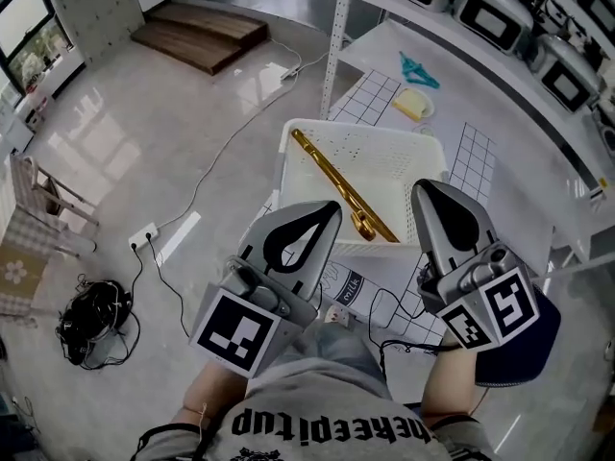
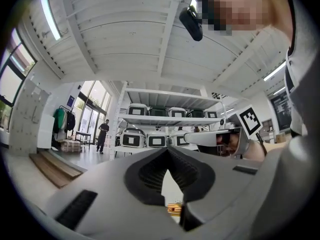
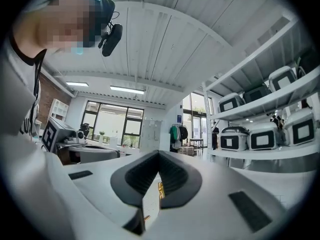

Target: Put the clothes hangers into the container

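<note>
nearest the person, both grippers are held side by side, well above the floor and pointing away from the body. the left gripper (image 1: 330, 209) has its jaws brought together, tips touching; only the hollow between the ribbed pads (image 2: 150, 176) lies behind those tips, and nothing is held there. the right gripper (image 1: 428, 188) is the same: jaws fully together at the tips and empty.

just past both sets of tips, and below them, sits the white container (image 1: 285, 176) on the table (image 1: 524, 176). the left gripper's tips hang over its near edge and the right gripper's tips over its near right corner. inside the container lies a gold clothes hanger (image 1: 336, 182), running from the far left corner down to the near edge, so its near end falls between the two grippers. a bit of that gold shows through the hollow in the left gripper view (image 2: 174, 210) and in the right gripper view (image 3: 160, 189).

beyond the container, further along the table ahead of the right gripper, lie a yellow thing (image 1: 411, 104) and then a teal thing (image 1: 418, 68). to the right of the right gripper and further off runs a shelf of white machines (image 1: 490, 17).

off to the left of the left gripper, down on the floor, are a power strip (image 1: 144, 236) and a bundle of black cable (image 1: 91, 320), and far ahead on that side some wooden steps (image 1: 197, 32).
</note>
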A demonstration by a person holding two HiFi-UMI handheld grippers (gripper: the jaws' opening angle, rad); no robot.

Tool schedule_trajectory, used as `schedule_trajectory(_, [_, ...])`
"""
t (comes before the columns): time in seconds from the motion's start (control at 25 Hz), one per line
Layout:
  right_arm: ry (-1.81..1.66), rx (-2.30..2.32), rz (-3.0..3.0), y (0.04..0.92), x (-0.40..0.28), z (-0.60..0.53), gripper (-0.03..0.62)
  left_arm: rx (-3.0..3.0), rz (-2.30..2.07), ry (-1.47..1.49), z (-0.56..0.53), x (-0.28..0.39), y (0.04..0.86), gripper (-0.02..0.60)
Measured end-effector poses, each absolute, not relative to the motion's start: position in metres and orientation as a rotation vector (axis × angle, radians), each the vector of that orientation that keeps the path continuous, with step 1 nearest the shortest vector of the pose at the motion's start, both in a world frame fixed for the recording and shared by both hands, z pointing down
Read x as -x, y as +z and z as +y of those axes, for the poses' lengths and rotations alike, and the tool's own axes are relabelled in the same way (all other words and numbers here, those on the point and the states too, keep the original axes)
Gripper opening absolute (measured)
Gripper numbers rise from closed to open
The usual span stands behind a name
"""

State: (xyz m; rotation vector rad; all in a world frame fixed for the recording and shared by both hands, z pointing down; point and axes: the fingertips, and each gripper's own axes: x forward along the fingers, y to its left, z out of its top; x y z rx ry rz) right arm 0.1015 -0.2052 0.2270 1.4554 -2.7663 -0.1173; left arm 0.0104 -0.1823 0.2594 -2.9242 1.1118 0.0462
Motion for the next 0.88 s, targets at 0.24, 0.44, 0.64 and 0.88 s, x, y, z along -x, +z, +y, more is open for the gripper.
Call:
schedule_trajectory(0.24, [-0.105,-1.565,-2.710,0.227,-0.110,-0.183,0.009,2.971,0.973,0.056,-0.170,-0.023,0.256,0.015])
schedule_trajectory(0.44, [-0.094,-1.649,-2.660,0.230,-0.116,-0.161,0.009,3.005,0.859,0.054,-0.157,-0.033,0.255,0.015])
schedule_trajectory(0.64, [-0.074,-1.709,-2.631,0.234,-0.119,-0.140,0.010,3.025,0.763,0.060,-0.143,-0.042,0.253,0.015])
schedule_trajectory(0.88, [-0.053,-1.750,-2.621,0.238,-0.113,-0.115,0.009,3.043,0.674,0.058,-0.123,-0.048,0.251,0.015])
